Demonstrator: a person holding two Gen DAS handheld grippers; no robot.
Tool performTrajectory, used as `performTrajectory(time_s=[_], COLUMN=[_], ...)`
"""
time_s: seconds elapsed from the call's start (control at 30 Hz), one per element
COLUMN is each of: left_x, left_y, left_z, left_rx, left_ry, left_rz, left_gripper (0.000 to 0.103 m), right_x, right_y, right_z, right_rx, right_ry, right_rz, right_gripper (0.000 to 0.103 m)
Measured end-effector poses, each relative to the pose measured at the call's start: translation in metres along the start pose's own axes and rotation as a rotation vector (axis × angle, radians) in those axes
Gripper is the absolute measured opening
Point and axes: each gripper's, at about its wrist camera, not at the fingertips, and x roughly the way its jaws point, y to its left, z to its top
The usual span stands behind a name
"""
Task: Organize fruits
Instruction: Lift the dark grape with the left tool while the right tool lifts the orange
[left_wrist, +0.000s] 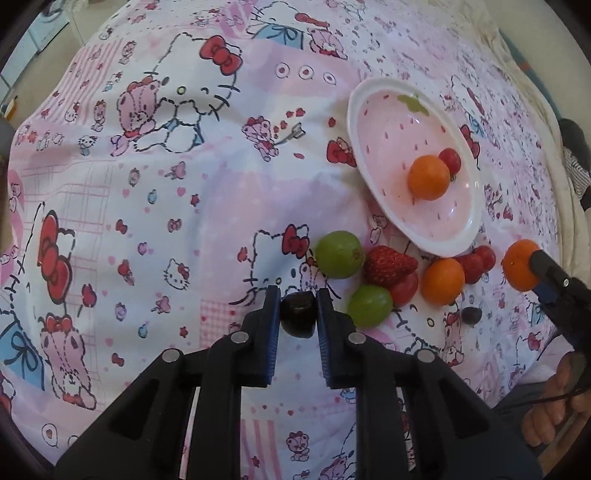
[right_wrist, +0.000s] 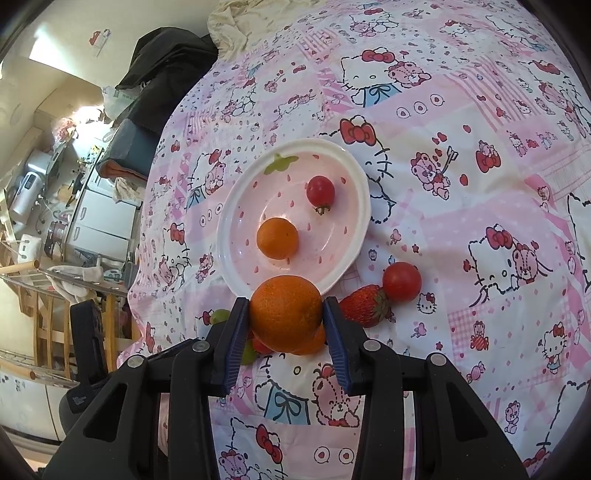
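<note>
Soft cartoon-print cloth (left_wrist: 184, 206) underlies left claw (left_wrist: 297, 314) pinching a glossy dark grape (left_wrist: 298, 312), right claw (right_wrist: 286, 314) clamping a dimpled orange (right_wrist: 286, 314).

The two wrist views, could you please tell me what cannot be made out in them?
- Left wrist view: the dark fruit in the left claw is too dark to identify.
- Left wrist view: the right claw is half hidden behind the orange it holds.
- Right wrist view: the orange in the claw covers most of another orange, a red fruit and a green fruit below it.
</note>
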Motion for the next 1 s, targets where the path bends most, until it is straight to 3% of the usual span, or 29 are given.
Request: performTrajectory(time_s=[0.3,0.57,0.8,1.0], left_x=[-0.041,-0.091,-0.099,-0.082], left_y=[-0.018,-0.048,-0.076,-0.093], left_z=[0.009,0.050,0.082,0.104], left_rx=[0.069,0.173,0.247,0.281], left_ry=[-0.174,-0.344,-0.403,-0.396], left_rz=[0.018,0.003,0.021,0.031], left_gripper=[0.015,0.015,0.015,0.015], right_x=[-0.002,-0.026,-0.031,-0.023], right_y=[-0.004,0.003,0.007,0.007], right_z=[0.002,0.019,0.049,0.068], right_rx=[0.006,-0.027,-0.065,-0.094], right_ry=[-0.008,-0.105,-0.157,-0.163], right_rz=[0.000,0.042,0.045,0.033], right_gripper=[0.042,0.042,0.042,0.042])
